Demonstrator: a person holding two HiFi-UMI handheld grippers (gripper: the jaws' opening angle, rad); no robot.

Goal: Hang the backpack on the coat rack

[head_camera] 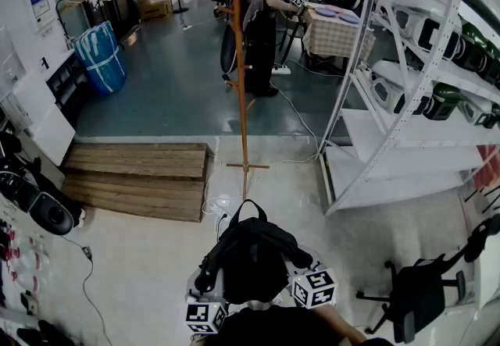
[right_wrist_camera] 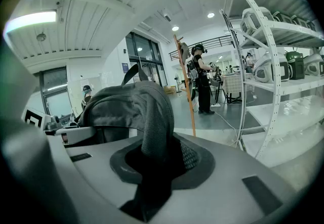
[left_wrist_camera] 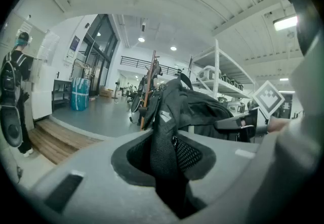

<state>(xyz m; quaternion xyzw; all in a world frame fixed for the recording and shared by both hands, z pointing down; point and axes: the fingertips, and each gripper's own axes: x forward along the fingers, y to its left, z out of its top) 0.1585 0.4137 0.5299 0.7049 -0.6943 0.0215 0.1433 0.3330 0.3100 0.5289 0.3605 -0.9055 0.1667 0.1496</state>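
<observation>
A black backpack (head_camera: 251, 255) hangs between my two grippers at the bottom of the head view, its top loop pointing toward the coat rack. My left gripper (left_wrist_camera: 169, 160) is shut on a black mesh shoulder strap (left_wrist_camera: 167, 137). A second strap (right_wrist_camera: 154, 142) runs between the jaws of my right gripper (right_wrist_camera: 157, 167), which is shut on it. The backpack's body (right_wrist_camera: 124, 109) bulges just beyond the right jaws. Ahead stands the wooden coat rack (head_camera: 239, 63), a tall brown pole on a cross foot, with a dark bag on one peg. It also shows as the coat rack (right_wrist_camera: 185, 84) in the right gripper view.
White metal shelving (head_camera: 406, 94) with helmets stands to the right. A low wooden platform (head_camera: 141, 176) lies to the left of the rack. A black office chair (head_camera: 422, 290) sits at the lower right. A person (head_camera: 262, 16) stands behind the rack near a table. Cables trail on the floor by the rack's foot.
</observation>
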